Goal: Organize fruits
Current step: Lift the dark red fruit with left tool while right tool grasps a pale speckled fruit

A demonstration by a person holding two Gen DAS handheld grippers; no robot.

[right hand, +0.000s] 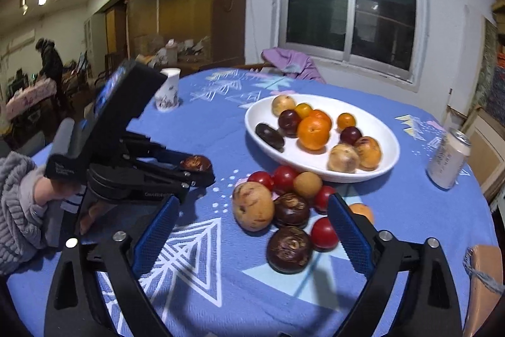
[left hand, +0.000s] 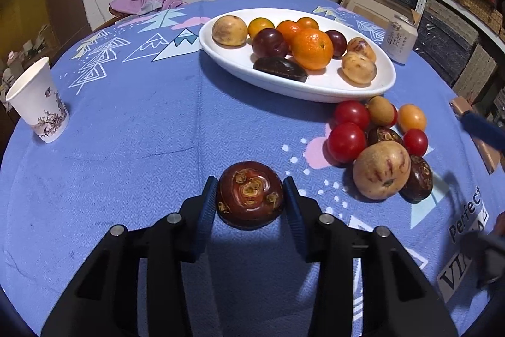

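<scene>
Now, fruit in the jaws: a dark brown, flattened round water chestnut (left hand: 250, 195) with tan, ringed scars on its top sat on the blue patterned bench cloth (left hand: 132, 122), apart from the other fruit.
Left gripper (left hand: 251, 195): its blue pads touched the chestnut on both sides, clamped on it; the jaws pointed steeply down at the bench.
Left hand: in the right wrist view a hand (right hand: 55, 188) in a grey ribbed sleeve held the left gripper's handle low at the bench's edge.
Right gripper (right hand: 252, 229): jaws wide apart, nothing between the pads, tilted down over the loose pile.
Loose pile: red tomatoes (right hand: 323, 232), two more dark chestnuts (right hand: 288, 250), a large tan speckled fruit (right hand: 252, 206) and small yellow-brown fruits lay touching one another just beside the dish.
White oval dish (left hand: 240, 65): held oranges, dark plums, tan fruits and one black oblong piece.
Others: paper cup (left hand: 39, 103) at the left edge; drink can (left hand: 401, 38) beside the dish.
</scene>
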